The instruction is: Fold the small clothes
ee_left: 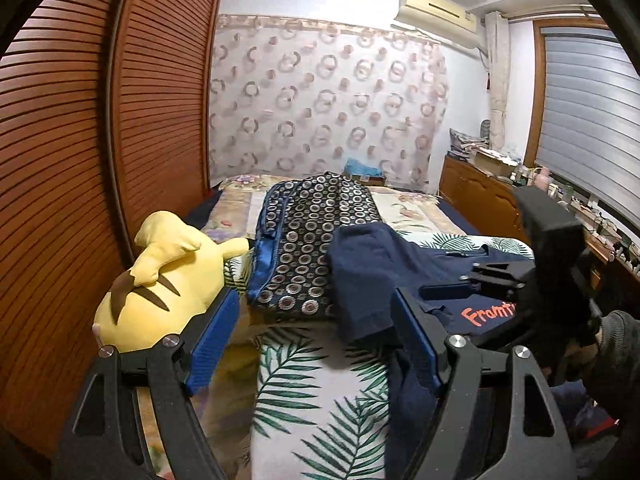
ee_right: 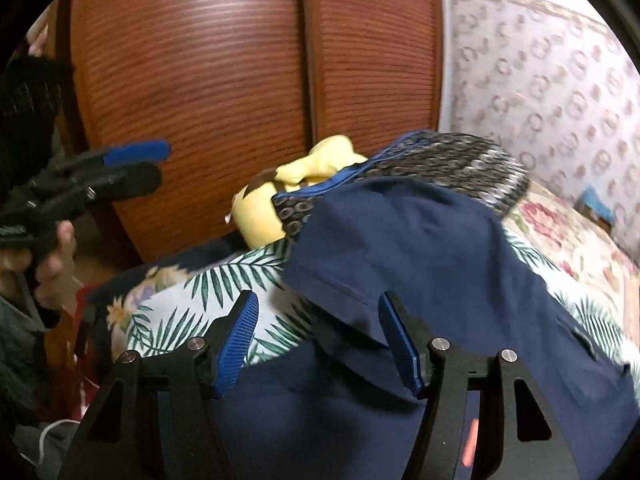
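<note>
A navy T-shirt (ee_left: 372,264) with orange lettering (ee_left: 488,314) lies rumpled on the leaf-print bed sheet (ee_left: 304,384). My left gripper (ee_left: 316,344) is open over the sheet at the shirt's left edge, with nothing between its blue pads. My right gripper (ee_left: 472,280) reaches in from the right, low over the shirt. In the right wrist view the right gripper (ee_right: 318,344) stands open, with a fold of the navy shirt (ee_right: 420,248) lying between its fingers and no pad pressing on it. The left gripper (ee_right: 140,166) shows at the far left, away from the shirt.
A yellow plush toy (ee_left: 160,280) lies at the bed's left edge against brown louvred wardrobe doors (ee_left: 80,160). A folded dark circle-patterned blanket (ee_left: 316,236) sits just behind the shirt. A cluttered wooden dresser (ee_left: 480,196) runs along the right wall.
</note>
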Motion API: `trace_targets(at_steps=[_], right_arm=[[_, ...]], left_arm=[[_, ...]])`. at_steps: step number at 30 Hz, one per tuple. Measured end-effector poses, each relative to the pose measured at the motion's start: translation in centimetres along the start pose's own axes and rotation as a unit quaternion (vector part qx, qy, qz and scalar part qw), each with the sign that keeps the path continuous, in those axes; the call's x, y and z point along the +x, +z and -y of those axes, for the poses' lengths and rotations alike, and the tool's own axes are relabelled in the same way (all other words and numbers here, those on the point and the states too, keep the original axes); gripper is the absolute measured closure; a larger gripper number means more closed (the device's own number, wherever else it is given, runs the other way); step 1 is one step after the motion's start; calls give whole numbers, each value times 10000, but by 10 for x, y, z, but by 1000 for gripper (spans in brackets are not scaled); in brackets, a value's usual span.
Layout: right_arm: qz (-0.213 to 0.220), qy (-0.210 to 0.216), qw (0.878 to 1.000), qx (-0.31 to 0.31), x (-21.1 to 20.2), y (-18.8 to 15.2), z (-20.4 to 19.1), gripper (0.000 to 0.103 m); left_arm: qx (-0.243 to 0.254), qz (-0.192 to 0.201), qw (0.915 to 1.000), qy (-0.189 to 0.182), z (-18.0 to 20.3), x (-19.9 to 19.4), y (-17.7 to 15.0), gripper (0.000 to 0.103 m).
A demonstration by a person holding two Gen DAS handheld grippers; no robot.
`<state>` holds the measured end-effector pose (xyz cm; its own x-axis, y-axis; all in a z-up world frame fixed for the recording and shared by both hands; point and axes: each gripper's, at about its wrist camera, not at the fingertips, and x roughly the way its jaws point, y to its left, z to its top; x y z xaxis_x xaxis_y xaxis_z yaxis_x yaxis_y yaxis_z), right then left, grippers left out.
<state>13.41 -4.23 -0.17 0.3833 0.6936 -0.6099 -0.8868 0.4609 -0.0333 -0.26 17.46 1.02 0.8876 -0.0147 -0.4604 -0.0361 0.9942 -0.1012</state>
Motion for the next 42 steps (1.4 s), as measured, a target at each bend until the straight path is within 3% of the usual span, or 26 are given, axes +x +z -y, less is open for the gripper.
trace_targets(at_steps=[6, 9, 11, 12, 14, 17, 25, 34, 37, 39, 41, 42], right_arm=[[-400, -475, 9949, -799, 45, 10, -16, 39], [-605, -908, 9876, -1133, 61, 7, -16, 53], [-644, -1172, 9830, -1259, 65, 5, -14, 76], [-623, -1222, 9829, -1227, 64, 5, -10, 80], [-507, -1119, 9865, -1082, 60, 8, -7, 91], [-202, -810, 9941, -699, 46, 11, 0, 94], [475, -407, 9966, 539, 7, 13, 53, 94], [451, -1169, 9805, 1512, -15, 0, 106, 98], [459, -1061, 9822, 1478, -17, -4, 100, 98], [470, -946, 9851, 1357, -17, -4, 91, 88], [449, -814, 9883, 1211, -13, -1, 85, 67], [449, -695, 9900, 1142, -12, -1, 82, 62]], left_arm=[[-34, -54, 9999, 141, -7, 0, -7, 25], [30, -106, 9998, 186, -6, 2, -10, 25], [50, -124, 9997, 199, -5, 3, -11, 25], [60, -127, 9997, 205, -5, 3, -11, 25], [64, -134, 9997, 197, -3, 3, -11, 25], [80, -156, 9997, 151, 0, 4, -13, 25], [163, -270, 9995, 52, 12, 11, -15, 25], [248, -352, 9991, -50, 22, 16, -17, 25], [245, -385, 9989, -60, 22, 19, -18, 25], [240, -394, 9989, -69, 23, 19, -18, 25], [241, -405, 9989, -83, 24, 19, -19, 25], [248, -412, 9988, -87, 25, 19, -19, 25]])
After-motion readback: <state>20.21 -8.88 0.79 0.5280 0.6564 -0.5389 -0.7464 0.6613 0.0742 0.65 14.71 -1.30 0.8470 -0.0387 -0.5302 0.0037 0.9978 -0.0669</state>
